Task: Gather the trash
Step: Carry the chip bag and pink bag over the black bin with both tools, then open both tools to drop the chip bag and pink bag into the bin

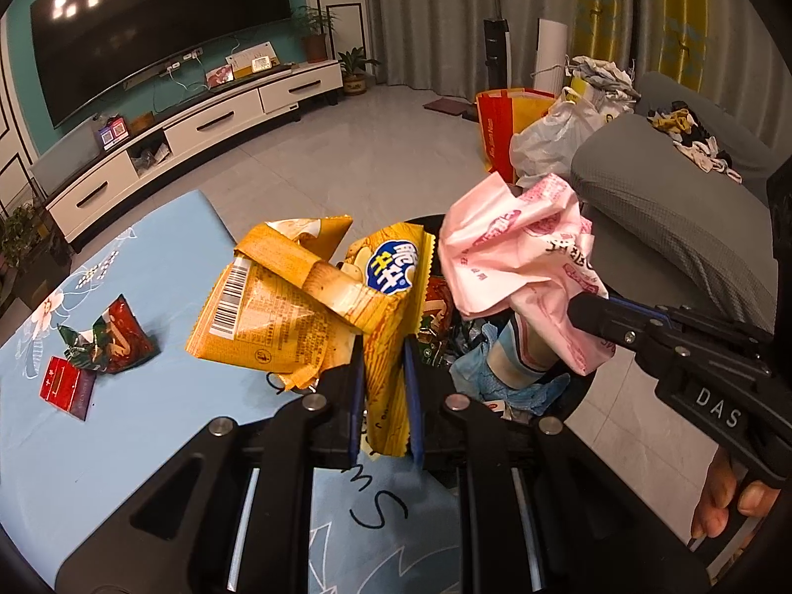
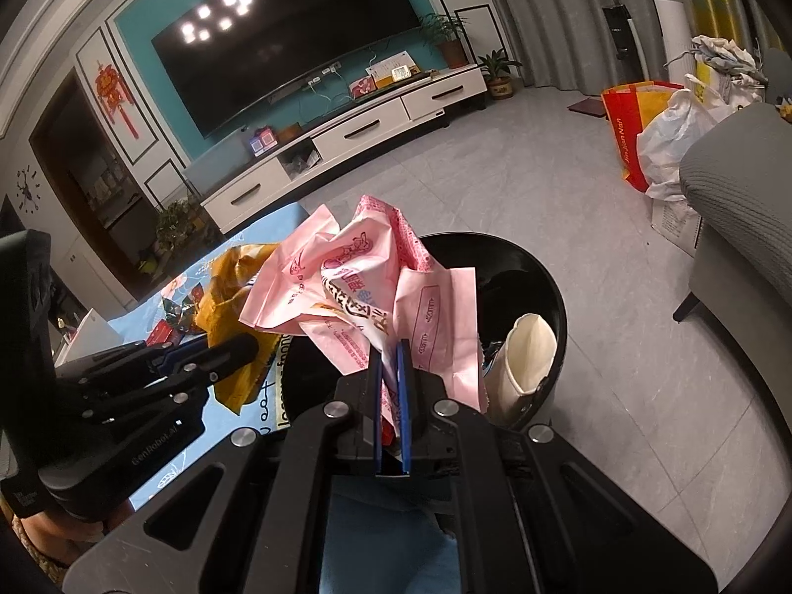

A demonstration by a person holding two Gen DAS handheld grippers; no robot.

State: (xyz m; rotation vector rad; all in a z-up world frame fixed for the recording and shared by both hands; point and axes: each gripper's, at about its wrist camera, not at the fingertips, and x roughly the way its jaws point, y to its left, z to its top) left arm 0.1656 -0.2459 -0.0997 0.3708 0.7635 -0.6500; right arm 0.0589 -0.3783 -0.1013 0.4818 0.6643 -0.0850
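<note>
My left gripper (image 1: pixel 383 346) is shut on a crumpled yellow snack wrapper (image 1: pixel 307 307), held at the edge of the blue table beside the black trash bin (image 2: pixel 519 257). From the right wrist the same wrapper (image 2: pixel 232 297) hangs to the left. My right gripper (image 2: pixel 391 351) is shut on a crumpled pink paper bag (image 2: pixel 371 292), held over the bin's opening. From the left wrist that pink bag (image 1: pixel 519 257) and the right gripper (image 1: pixel 589 312) are on the right. The bin holds a paper cup (image 2: pixel 524 356) and other wrappers.
On the blue floral tablecloth (image 1: pixel 148 257) lie a red-green wrapper (image 1: pixel 111 341) and a small red box (image 1: pixel 67 383). A grey sofa (image 1: pixel 693 218) stands right of the bin, with bags (image 2: pixel 658 148) on the floor behind. A white TV cabinet (image 1: pixel 198 133) lines the far wall.
</note>
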